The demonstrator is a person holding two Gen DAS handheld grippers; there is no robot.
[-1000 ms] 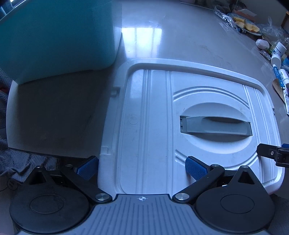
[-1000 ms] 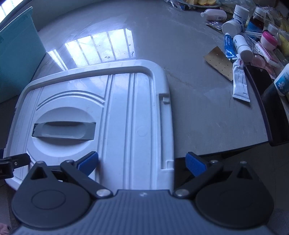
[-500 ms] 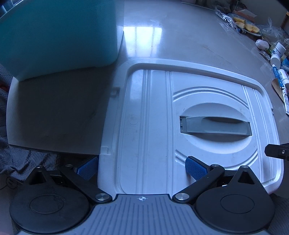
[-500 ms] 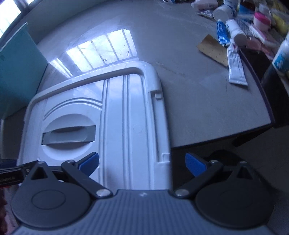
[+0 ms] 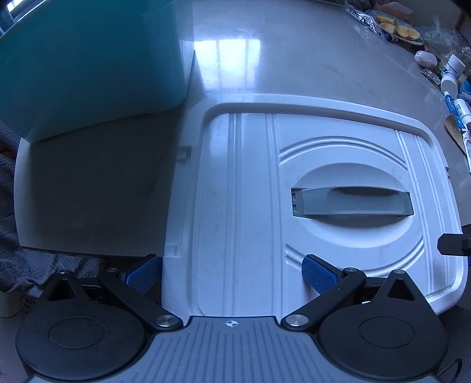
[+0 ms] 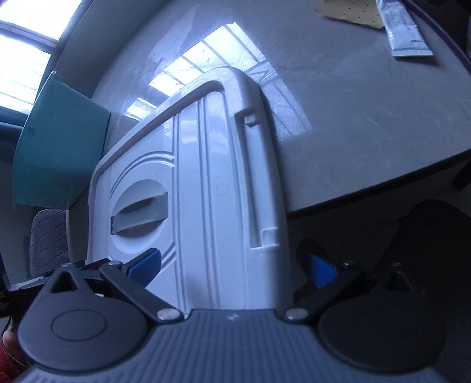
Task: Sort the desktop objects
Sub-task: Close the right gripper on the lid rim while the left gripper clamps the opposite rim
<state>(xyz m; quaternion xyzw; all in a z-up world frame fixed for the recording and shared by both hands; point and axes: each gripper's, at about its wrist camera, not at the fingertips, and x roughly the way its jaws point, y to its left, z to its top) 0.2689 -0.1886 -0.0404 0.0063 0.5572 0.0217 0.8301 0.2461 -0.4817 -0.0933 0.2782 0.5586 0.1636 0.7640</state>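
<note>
A white box lid [image 5: 250, 191] with a grey handle [image 5: 353, 201] lies flat on the pale table [image 5: 294, 59], its near edge overhanging the table's front. My left gripper [image 5: 232, 277] is open at the lid's near left corner, one blue pad on top of the lid and the other off its left side. The right wrist view shows the same lid [image 6: 206, 191] steeply slanted. My right gripper [image 6: 232, 268] is open across the lid's near right corner, its right pad hanging past the table edge. A dark tip of the right gripper [image 5: 453, 244] shows at the lid's right rim.
A teal box [image 5: 88, 67] stands at the back left, close to the lid. Bottles and tubes [image 5: 453, 85] and a plate of fruit [image 5: 397, 29] crowd the far right. A tube [image 6: 406, 35] and a brown perforated sheet [image 6: 347, 11] lie nearby. Grey fabric [image 5: 17, 265] lies below the table's front.
The right wrist camera has dropped low and rolled, so the lid now looks steep and the clutter has slid out of frame. The left view barely changed; the right gripper's tip drifted right.
</note>
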